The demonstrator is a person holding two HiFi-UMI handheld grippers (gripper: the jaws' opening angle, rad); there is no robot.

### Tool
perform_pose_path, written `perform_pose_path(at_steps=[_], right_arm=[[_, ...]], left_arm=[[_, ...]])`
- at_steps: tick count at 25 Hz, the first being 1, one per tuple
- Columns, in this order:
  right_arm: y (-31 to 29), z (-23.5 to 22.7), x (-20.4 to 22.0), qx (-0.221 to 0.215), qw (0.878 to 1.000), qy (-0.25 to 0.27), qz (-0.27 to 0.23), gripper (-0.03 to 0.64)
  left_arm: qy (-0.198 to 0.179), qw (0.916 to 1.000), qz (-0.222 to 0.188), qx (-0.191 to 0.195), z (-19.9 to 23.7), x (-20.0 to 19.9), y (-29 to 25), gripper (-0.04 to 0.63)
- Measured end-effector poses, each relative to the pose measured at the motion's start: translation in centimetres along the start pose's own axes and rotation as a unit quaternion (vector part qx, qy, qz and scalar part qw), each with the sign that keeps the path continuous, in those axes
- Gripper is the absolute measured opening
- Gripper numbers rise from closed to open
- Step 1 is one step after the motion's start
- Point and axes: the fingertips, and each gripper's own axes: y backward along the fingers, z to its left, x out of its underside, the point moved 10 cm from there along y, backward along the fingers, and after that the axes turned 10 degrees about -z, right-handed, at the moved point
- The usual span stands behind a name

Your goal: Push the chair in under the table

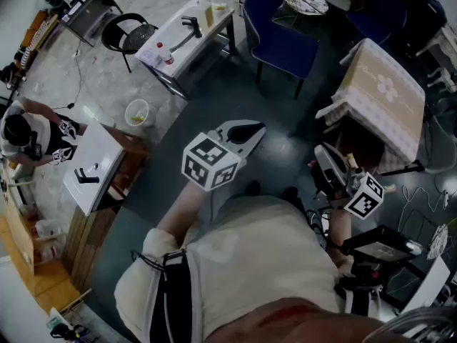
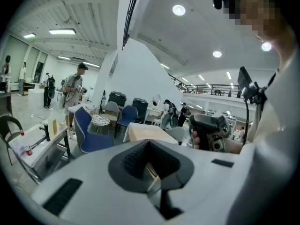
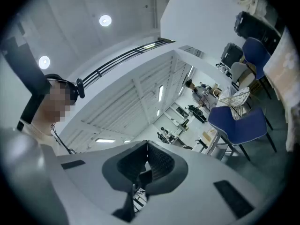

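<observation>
A blue chair stands on the dark floor, well out from the table with a beige cloth at its right. Both show ahead in the left gripper view, the chair left of the table. My left gripper is held in mid-air in front of my body, shut and empty, its jaws closed together. My right gripper hangs near the table's near corner, also shut on nothing. It points upward, with the blue chair at its right.
A long white table with small items and a black chair stand far left. A second blue chair is behind the cloth table. A white desk with a seated person is at the left. Equipment and cables lie at my right.
</observation>
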Motion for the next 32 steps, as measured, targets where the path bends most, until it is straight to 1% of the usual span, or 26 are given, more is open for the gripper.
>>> perform_pose_path(at_steps=[3, 7, 10, 12, 14, 17, 19, 22, 25, 29, 32], right_arm=[[-0.7, 0.0, -0.2, -0.001, 1.000, 0.006, 0.005, 0.011], [-0.8, 0.0, -0.2, 0.013, 1.000, 0.018, 0.008, 0.012], [-0.3, 0.1, -0.3, 0.025, 0.999, 0.024, 0.010, 0.012], [-0.1, 0.1, -0.1, 0.025, 0.999, 0.017, 0.011, 0.012], [0.0, -0.1, 0.2, 0.018, 1.000, 0.007, 0.011, 0.012], [0.4, -1.3, 0.3, 0.016, 1.000, -0.010, 0.008, 0.012], [0.3, -3.1, -0.2, 0.013, 0.999, -0.027, 0.010, 0.012], [0.1, -5.8, -1.5, 0.001, 0.999, -0.035, 0.029, 0.012], [0.2, -7.6, -3.1, -0.018, 0.999, -0.034, 0.035, 0.012], [0.7, -10.4, -5.5, -0.038, 0.997, -0.068, 0.025, 0.012], [0.3, -12.7, -6.8, -0.054, 0.993, -0.096, 0.032, 0.012]], left_arm=[[0.017, 0.9998, -0.003, -0.011, 0.5, 0.0, 1.1, 0.006], [0.048, 0.9988, -0.009, -0.008, 1.1, 0.6, 1.3, 0.006], [0.046, 0.9989, -0.002, -0.007, 1.6, 0.7, 0.6, 0.006], [0.039, 0.9992, -0.002, -0.009, 1.8, 0.4, 0.5, 0.006], [0.041, 0.9990, -0.006, -0.016, 1.7, 0.4, 0.4, 0.006], [0.073, 0.9972, -0.008, -0.016, 1.2, 0.6, -0.3, 0.006], [0.083, 0.9963, 0.002, -0.021, 1.2, 0.4, -1.9, 0.006], [0.067, 0.9963, 0.025, -0.048, 1.4, -0.1, -4.5, 0.006], [0.057, 0.9956, 0.038, -0.063, 1.1, -1.1, -6.9, 0.006], [0.030, 0.9966, 0.027, -0.072, 0.0, -3.2, -10.2, 0.006], [0.008, 0.9959, 0.025, -0.087, -0.6, -4.0, -11.8, 0.006]])
